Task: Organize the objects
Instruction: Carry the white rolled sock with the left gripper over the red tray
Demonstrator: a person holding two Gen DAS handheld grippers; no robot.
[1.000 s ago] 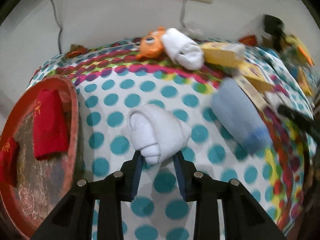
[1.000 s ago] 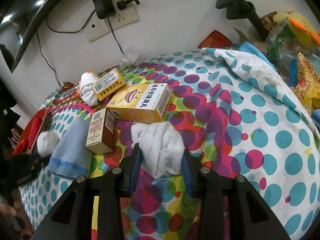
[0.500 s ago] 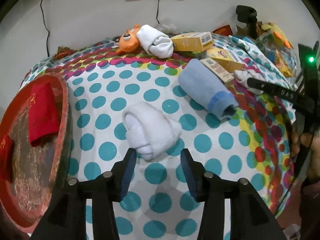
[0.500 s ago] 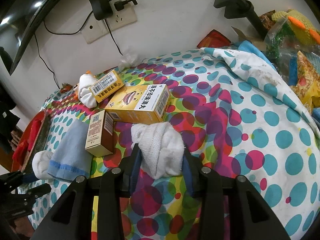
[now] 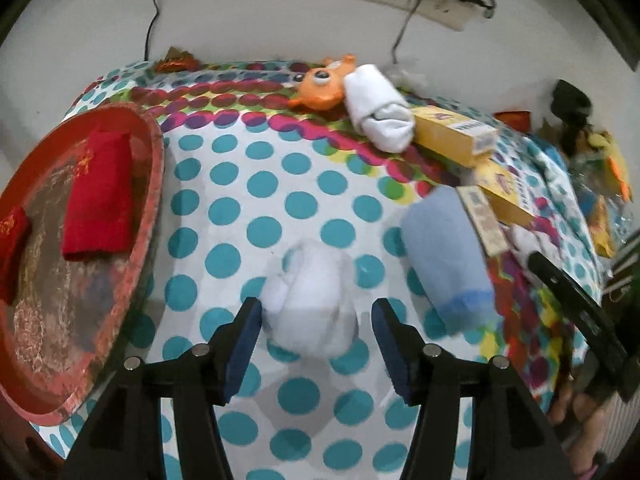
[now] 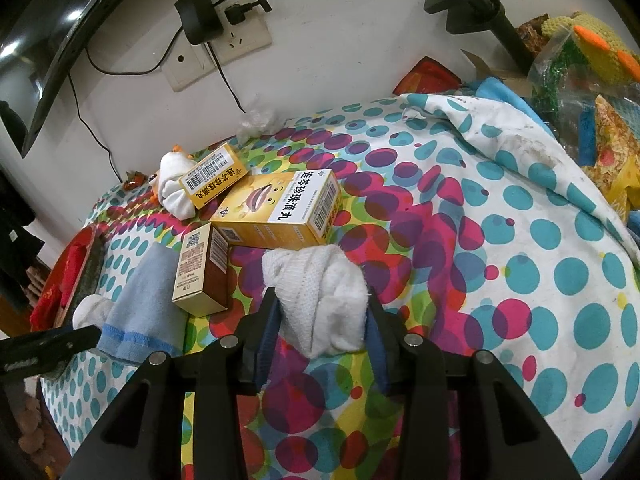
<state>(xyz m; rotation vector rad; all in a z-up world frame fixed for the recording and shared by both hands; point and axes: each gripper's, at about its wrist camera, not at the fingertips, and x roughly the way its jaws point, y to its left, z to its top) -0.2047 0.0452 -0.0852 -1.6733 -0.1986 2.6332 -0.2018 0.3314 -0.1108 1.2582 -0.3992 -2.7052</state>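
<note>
A rolled white sock [image 5: 312, 300] lies on the dotted cloth between the fingers of my left gripper [image 5: 316, 320]. Its jaws are opening and a gap shows on both sides of the sock. My right gripper [image 6: 322, 320] is shut on a crumpled white sock [image 6: 320, 296], which rests on the cloth just in front of the yellow boxes. A red round tray [image 5: 154, 184] at the left edge holds folded red cloths [image 5: 98, 196]. A rolled blue towel [image 5: 444, 252] lies to the right of the left gripper.
A large yellow box [image 6: 280, 208], a smaller yellow box [image 6: 212, 178] and a brown box [image 6: 202, 268] lie together mid-table. An orange toy [image 5: 320, 88] and another rolled white sock [image 5: 378, 112] sit by the wall. Bags and a black stand [image 6: 476, 8] crowd the right side.
My left gripper has let go of the rolled white sock, and its jaws have spread wide around it. The view has rolled slightly. The right gripper has held still on its sock.
</note>
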